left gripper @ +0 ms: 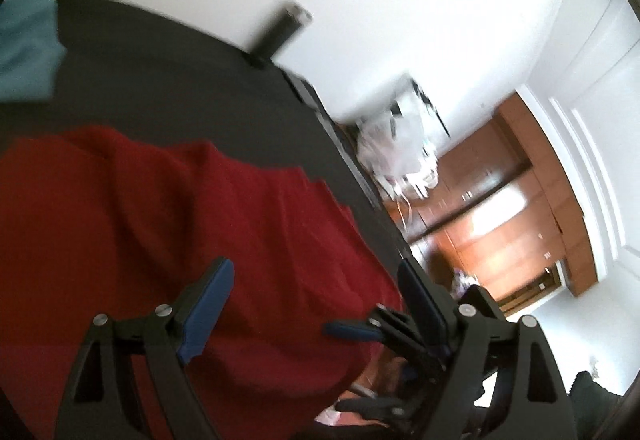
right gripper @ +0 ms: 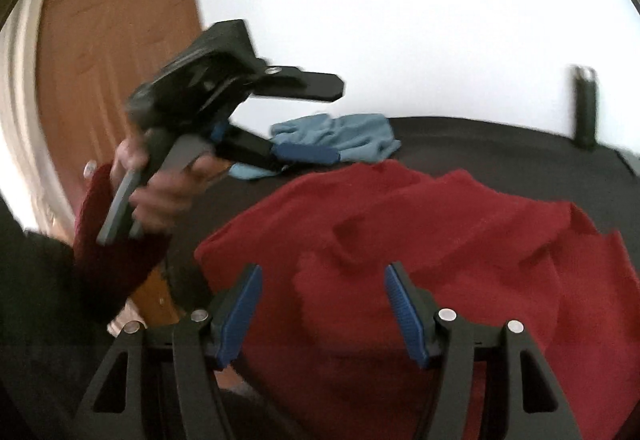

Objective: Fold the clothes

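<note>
Right wrist view: your red garment (right gripper: 420,240) lies rumpled on the dark table (right gripper: 500,136), reaching down to its near edge. Your right gripper (right gripper: 322,310) hovers just over the near folds, fingers released, cloth below the gap but not pinched. Off to the left, your left hand (right gripper: 160,192) holds the left gripper (right gripper: 320,120) raised above the table, fingers spread wide, gripping nothing. Behind it, a light blue cloth (right gripper: 352,136) sits at the table's far side.
</note>
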Available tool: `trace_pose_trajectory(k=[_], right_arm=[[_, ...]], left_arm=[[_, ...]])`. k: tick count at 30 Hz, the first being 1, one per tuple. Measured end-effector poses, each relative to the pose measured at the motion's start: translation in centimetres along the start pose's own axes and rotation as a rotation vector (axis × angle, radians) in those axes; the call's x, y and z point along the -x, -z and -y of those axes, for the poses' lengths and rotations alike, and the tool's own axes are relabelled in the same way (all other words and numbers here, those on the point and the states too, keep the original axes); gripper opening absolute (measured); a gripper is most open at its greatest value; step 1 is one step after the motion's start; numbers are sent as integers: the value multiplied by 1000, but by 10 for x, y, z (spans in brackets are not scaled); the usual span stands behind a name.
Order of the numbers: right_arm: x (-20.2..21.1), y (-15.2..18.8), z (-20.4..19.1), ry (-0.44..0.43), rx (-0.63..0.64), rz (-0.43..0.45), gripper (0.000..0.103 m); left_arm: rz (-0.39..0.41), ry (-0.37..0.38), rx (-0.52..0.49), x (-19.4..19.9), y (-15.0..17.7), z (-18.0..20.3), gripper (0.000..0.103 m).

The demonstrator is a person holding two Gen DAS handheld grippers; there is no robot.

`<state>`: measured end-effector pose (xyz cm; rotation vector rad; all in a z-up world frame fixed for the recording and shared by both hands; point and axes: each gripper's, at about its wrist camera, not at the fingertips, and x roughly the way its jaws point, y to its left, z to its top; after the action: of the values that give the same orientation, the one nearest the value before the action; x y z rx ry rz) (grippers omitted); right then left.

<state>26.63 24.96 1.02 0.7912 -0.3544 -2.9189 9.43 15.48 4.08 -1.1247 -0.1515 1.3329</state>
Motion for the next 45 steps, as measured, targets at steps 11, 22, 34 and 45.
trace_pose_trajectory(k=[11,22,34,45], right_arm=[[-29,30,5,119,8,-55,66],[83,38,67,278,-341,198,66],[157,121,134,393,-899,262,66],[149,145,137,279,-1085,268,66]], left_arm=[[-64,15,107,-39,28,-49,86],[-17,-64,-78,-27,50,-36,86],[-18,-86,-126,-28,52,-30,86],[-16,-23,-116,-30,47,-35,86]])
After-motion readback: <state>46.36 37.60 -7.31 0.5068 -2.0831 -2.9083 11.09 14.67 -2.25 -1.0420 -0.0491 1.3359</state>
